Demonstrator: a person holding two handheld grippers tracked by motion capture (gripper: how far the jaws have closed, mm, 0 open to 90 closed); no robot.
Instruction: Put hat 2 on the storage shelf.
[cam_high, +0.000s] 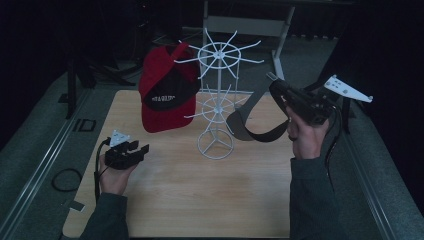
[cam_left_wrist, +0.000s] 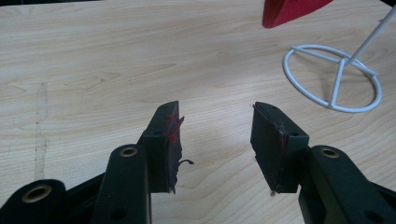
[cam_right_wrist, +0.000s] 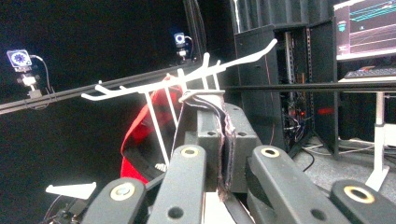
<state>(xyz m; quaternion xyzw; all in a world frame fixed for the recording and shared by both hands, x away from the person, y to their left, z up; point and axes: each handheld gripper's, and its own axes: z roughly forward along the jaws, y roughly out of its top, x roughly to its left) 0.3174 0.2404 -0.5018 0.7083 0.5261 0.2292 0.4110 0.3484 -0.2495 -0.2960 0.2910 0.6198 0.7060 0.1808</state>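
Spanning most of the high view, the wooden table (cam_high: 200, 200) carries a white wire hat stand (cam_high: 216, 100) with two tiers of spoke hooks on a ring base. A red cap (cam_high: 162, 92) with a dark brim hangs on the stand's left side, off its upper hooks. To the right of the stand a second cap, the grey cap (cam_high: 250, 125), dangles in the air, its brim curling low beside the lower tier. The right gripper (cam_high: 280, 92) holds it up, jaws clamped flat on a thin layered edge of fabric, as the right gripper view shows with the cloth pinched between the pads. The left gripper (cam_high: 137, 150) rests low over the table near its left edge, jaws standing apart with nothing between them.

The step in hand looks like hanging the grey cap on a free hook. Doing it well probably means carrying the cap above a spoke on the right side, lowering the cap's opening over the upturned tip, and letting go only once the hook bears the weight. The free gripper could steady the ring base, since a light stand may tip.

Dim light blurs the grey cap's crown against the floor, so which part is gripped is hard to tell. The red cap's lettering cannot be read.
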